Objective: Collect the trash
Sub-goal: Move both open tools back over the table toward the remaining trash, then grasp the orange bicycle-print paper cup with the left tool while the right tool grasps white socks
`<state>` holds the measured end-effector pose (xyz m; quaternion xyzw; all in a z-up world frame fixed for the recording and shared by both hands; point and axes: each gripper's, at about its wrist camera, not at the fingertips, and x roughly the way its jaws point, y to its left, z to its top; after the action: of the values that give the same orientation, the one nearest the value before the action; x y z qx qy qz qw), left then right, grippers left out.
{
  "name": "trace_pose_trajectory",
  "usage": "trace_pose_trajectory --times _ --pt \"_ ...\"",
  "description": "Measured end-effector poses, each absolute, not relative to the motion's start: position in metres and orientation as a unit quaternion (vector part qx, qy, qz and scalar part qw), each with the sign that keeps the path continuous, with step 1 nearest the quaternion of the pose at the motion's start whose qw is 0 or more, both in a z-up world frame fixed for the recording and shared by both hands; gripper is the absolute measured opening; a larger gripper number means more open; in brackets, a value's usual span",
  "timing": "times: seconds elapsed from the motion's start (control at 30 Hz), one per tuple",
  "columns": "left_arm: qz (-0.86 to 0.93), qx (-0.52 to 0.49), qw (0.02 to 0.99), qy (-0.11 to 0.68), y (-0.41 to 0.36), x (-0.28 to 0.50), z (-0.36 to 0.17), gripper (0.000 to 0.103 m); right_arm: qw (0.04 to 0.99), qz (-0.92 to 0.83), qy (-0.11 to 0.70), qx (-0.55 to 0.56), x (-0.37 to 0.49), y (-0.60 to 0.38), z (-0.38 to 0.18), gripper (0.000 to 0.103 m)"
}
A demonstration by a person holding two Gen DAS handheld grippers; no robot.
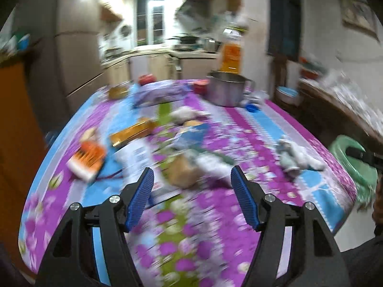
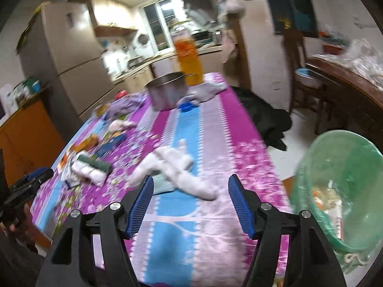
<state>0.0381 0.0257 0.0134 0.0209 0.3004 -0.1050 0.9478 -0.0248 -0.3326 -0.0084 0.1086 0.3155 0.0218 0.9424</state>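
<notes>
Blurred trash (image 1: 182,172) beyond left gripper (image 1: 191,174), unidentifiable.

The left tongs (image 1: 191,177) point forward and downward over the near part of the counter (image 1: 239,215), jaws standing apart with nothing between the blue ribbed pads (image 1: 141,198). The right tongs (image 2: 190,185) are angled down the same way above the counter's near right edge, jaws likewise apart and empty, blue pads (image 2: 239,205) facing each other across a clear gap. In the right wrist view the left tongs show at the far left, black with a blue part, held by a hand (image 2: 14,224) off the counter's left edge.
</notes>
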Motion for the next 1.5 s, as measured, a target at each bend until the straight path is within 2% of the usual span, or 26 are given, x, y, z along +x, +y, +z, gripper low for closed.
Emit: trace_pose_trajectory --times 0.17,0.57,0.63,0.7,0.77,0.83,0.9,1.07,1.13,1.33,1.43,1.5 --pt "-0.078 0.001 0.947 0.311 0.049 0.026 0.0 0.065 0.938 0.058 0.331 0.09 -0.005 -0.305 -0.023 0.08" --pt "-0.036 -0.028 0.941 0.334 0.089 0.026 -0.016 0.067 0.93 0.046 0.364 -0.016 0.057 -0.253 -0.056 0.083" --pt "-0.024 -0.043 0.94 0.338 0.105 0.031 -0.015 0.067 0.924 0.047 0.379 -0.017 0.065 -0.254 -0.063 0.079" --pt "-0.023 -0.043 0.942 0.333 0.121 0.038 -0.007 0.067 0.917 0.053 0.394 -0.012 0.073 -0.256 -0.069 0.066" --pt "-0.037 -0.033 0.942 0.332 0.137 0.049 0.0 0.067 0.917 0.055 0.396 -0.006 0.075 -0.257 -0.073 0.061" --pt "-0.053 -0.003 0.941 0.334 0.153 0.067 0.005 0.067 0.918 0.051 0.394 -0.006 0.075 -0.256 -0.073 0.047" --pt "-0.045 0.028 0.941 0.335 0.169 0.089 0.004 0.07 0.917 0.041 0.397 -0.003 0.077 -0.257 -0.072 0.019" --pt "-0.097 0.08 0.93 0.346 0.186 0.133 -0.012 0.078 0.915 0.014 0.403 -0.001 0.08 -0.252 -0.07 0.018" --pt "-0.14 0.107 0.92 0.35 0.188 0.146 -0.019 0.084 0.913 0.005 0.408 0.005 0.082 -0.25 -0.069 0.018" --pt "-0.224 0.15 0.893 0.36 0.195 0.182 -0.031 0.086 0.904 -0.017 0.426 0.041 0.087 -0.252 -0.067 0.019" --pt "-0.253 0.154 0.88 0.372 0.192 0.196 -0.04 0.086 0.901 -0.022 0.429 0.068 0.089 -0.255 -0.067 0.023" --pt "-0.262 0.168 0.874 0.373 0.189 0.199 -0.046 0.087 0.9 -0.024 0.429 0.073 0.09 -0.254 -0.066 0.031"
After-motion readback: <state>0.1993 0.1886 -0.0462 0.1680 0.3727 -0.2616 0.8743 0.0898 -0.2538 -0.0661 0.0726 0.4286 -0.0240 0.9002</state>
